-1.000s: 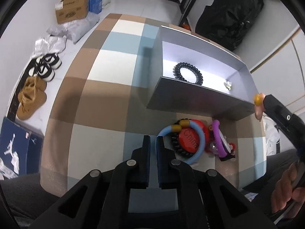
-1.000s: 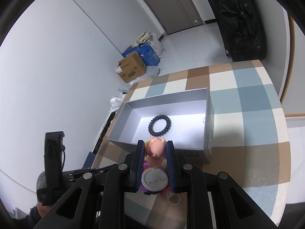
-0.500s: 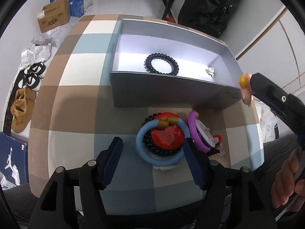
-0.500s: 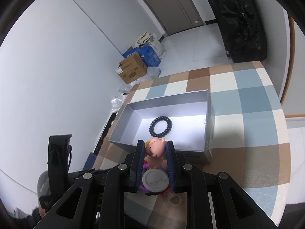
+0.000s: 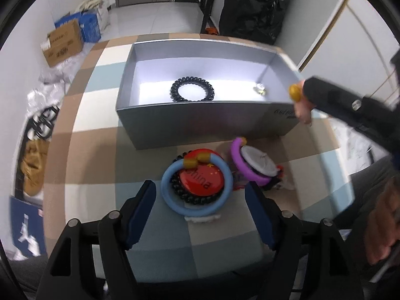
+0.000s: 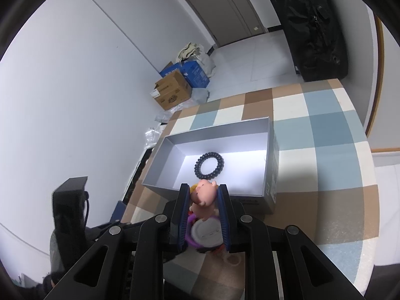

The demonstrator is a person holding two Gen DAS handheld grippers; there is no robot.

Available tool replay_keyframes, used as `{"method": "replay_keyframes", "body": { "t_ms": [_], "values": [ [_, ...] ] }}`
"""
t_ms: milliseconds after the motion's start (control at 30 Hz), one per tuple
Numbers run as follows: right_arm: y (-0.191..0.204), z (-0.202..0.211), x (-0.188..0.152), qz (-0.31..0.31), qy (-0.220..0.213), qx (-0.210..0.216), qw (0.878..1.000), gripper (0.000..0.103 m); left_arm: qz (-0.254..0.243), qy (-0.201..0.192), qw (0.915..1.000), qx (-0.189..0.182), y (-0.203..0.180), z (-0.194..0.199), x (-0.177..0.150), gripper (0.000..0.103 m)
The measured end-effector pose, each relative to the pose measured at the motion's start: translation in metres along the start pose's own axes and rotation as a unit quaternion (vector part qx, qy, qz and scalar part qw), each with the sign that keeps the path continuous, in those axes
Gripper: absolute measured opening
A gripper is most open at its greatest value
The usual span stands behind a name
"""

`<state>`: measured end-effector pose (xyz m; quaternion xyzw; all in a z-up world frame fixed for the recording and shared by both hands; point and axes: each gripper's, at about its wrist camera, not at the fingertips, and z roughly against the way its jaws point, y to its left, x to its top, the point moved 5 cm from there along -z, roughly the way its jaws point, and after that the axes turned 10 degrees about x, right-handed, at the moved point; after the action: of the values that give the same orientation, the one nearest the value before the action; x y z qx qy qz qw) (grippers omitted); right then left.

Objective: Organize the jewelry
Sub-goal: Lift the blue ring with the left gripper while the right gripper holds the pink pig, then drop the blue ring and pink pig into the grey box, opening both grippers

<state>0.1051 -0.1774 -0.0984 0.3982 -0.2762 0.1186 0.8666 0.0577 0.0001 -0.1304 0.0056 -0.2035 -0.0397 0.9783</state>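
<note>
A grey open box (image 5: 200, 122) stands on the checked table and holds a black coil hair tie (image 5: 192, 90) and a small clear trinket (image 5: 260, 89). In front of it lies a pile: a blue ring bracelet (image 5: 226, 175) around a red badge (image 5: 212, 175), and a purple bracelet (image 5: 236, 153). My left gripper (image 5: 200, 185) hovers over the blue ring with its jaws opening, and the pads touch nothing. My right gripper (image 6: 202, 187) is shut on a pink pig charm (image 6: 203, 196), just before the box (image 6: 160, 172). From the left wrist view the charm (image 5: 301, 110) hangs at the box's right corner.
The checked cloth (image 5: 95, 130) covers a small table with its edges close on all sides. On the floor to the left are cardboard boxes (image 5: 65, 42), plastic bags and shoes (image 5: 33, 167). A black bag (image 5: 255, 7) stands behind the table. A person's hand (image 5: 382, 225) is at the right.
My left gripper's jaws went from shut to wide apart, and it swung so the box and the pile sit centred before it. The right gripper and its charm have stayed put.
</note>
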Motion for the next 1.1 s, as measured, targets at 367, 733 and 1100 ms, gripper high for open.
{"method": "replay_keyframes", "body": {
  "t_ms": [367, 733, 1100],
  "values": [
    [0.001, 0.001, 0.002, -0.001, -0.004, -0.002, 1.000, 0.021, 0.013, 0.001, 0.9997, -0.022, 0.006, -0.002, 0.002, 0.057],
    [0.003, -0.001, 0.010, 0.001, -0.009, 0.003, 1.000, 0.021, 0.086, -0.071, 0.9931, -0.037, 0.033, 0.044, 0.035, 0.057],
    [-0.008, -0.013, 0.040, -0.014, -0.021, 0.001, 1.000, 0.021, 0.084, -0.075, 0.9920, -0.058, 0.023, 0.032, 0.089, 0.057]
  ]
}}
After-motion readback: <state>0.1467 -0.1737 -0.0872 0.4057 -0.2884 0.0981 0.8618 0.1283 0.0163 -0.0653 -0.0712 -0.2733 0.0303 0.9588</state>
